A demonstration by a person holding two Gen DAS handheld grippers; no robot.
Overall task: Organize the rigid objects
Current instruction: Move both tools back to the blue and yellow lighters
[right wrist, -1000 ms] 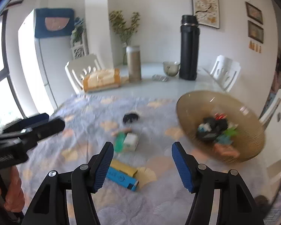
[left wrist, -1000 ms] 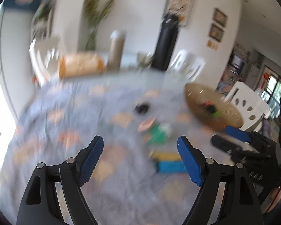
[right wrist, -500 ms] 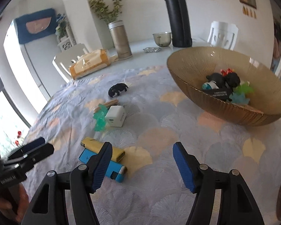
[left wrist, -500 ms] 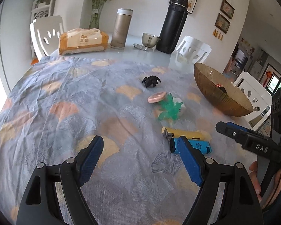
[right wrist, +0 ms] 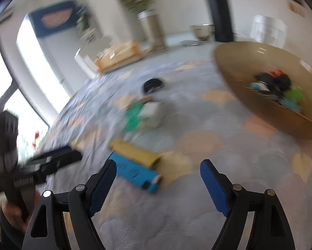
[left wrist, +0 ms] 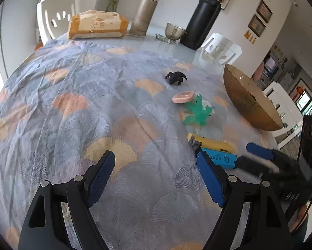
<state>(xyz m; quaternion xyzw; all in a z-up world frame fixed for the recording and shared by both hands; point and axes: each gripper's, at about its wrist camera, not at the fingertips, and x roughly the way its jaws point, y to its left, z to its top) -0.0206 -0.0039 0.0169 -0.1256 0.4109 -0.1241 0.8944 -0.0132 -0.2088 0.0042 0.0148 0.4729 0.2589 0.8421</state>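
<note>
On the patterned tablecloth lie a blue lighter (left wrist: 219, 158) (right wrist: 136, 174) and a yellow lighter (left wrist: 210, 143) (right wrist: 135, 152) side by side. Beyond them are a green plastic toy (left wrist: 198, 112) (right wrist: 133, 115), a white cube (right wrist: 151, 113), a pink disc (left wrist: 182, 97) and a black toy animal (left wrist: 176, 77) (right wrist: 153, 84). A brown bowl (left wrist: 247, 102) (right wrist: 235, 66) at the right holds several small toys. My left gripper (left wrist: 156, 174) is open and empty, left of the lighters. My right gripper (right wrist: 158, 182) is open and empty, just before the blue lighter; it also shows in the left wrist view (left wrist: 258, 156).
At the table's far edge stand a tissue pack (left wrist: 97, 25), a beige tumbler (left wrist: 144, 15), a metal cup (left wrist: 173, 30) and a tall black flask (left wrist: 204, 18). White chairs (left wrist: 220, 49) ring the table. The right wrist view is motion-blurred.
Both grippers have dropped lower and closer to the lighters. The right gripper has swung left toward the blue lighter and is still moving. Both stay open.
</note>
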